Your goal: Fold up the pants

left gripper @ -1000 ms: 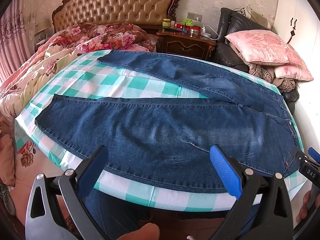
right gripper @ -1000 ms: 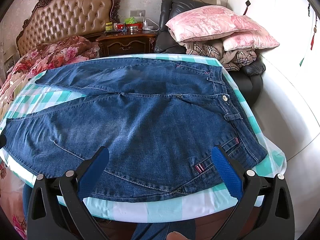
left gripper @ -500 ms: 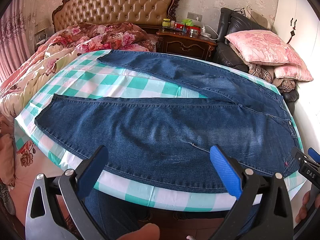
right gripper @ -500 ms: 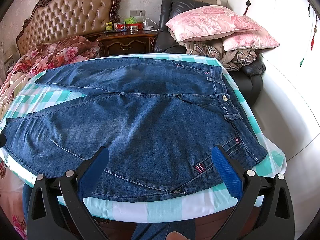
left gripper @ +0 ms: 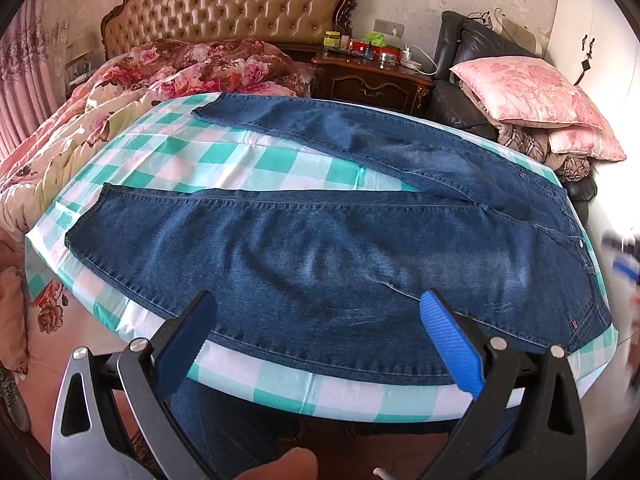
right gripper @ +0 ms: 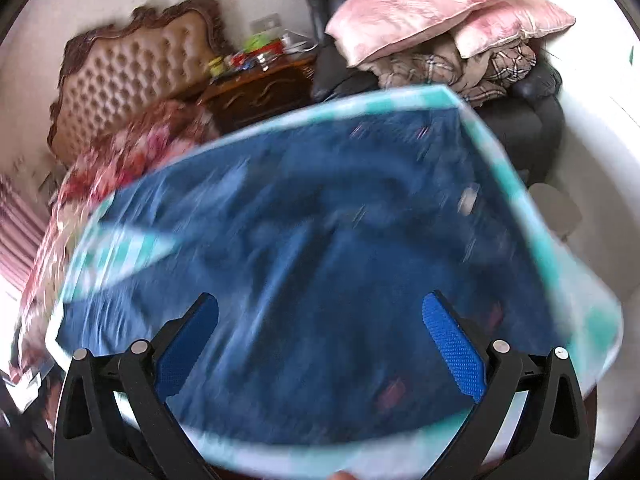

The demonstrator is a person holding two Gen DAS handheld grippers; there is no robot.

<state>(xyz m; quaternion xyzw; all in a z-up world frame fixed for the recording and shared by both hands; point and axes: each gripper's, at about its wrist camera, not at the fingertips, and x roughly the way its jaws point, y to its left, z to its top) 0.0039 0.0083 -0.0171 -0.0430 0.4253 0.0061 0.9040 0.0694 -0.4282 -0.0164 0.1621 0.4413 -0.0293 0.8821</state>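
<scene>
Blue jeans (left gripper: 320, 248) lie flat on a green-and-white checked table (left gripper: 256, 160), legs spread apart toward the left, waistband at the right. My left gripper (left gripper: 320, 340) is open and empty, hovering at the table's near edge over the near leg. In the right wrist view the jeans (right gripper: 320, 260) are motion-blurred; my right gripper (right gripper: 320, 340) is open and empty above the waist end, tilted, holding nothing.
A bed with a floral quilt (left gripper: 120, 92) and tufted headboard (left gripper: 224, 4) stands behind the table. A dark nightstand (left gripper: 372, 80) with bottles and a black chair piled with pink pillows (left gripper: 528, 92) stand at the back right. A white wall (right gripper: 592, 160) runs along the right.
The right gripper has swung quickly forward over the waist end and tilted, so its view is blurred. The left gripper has hardly moved. Both stay open.
</scene>
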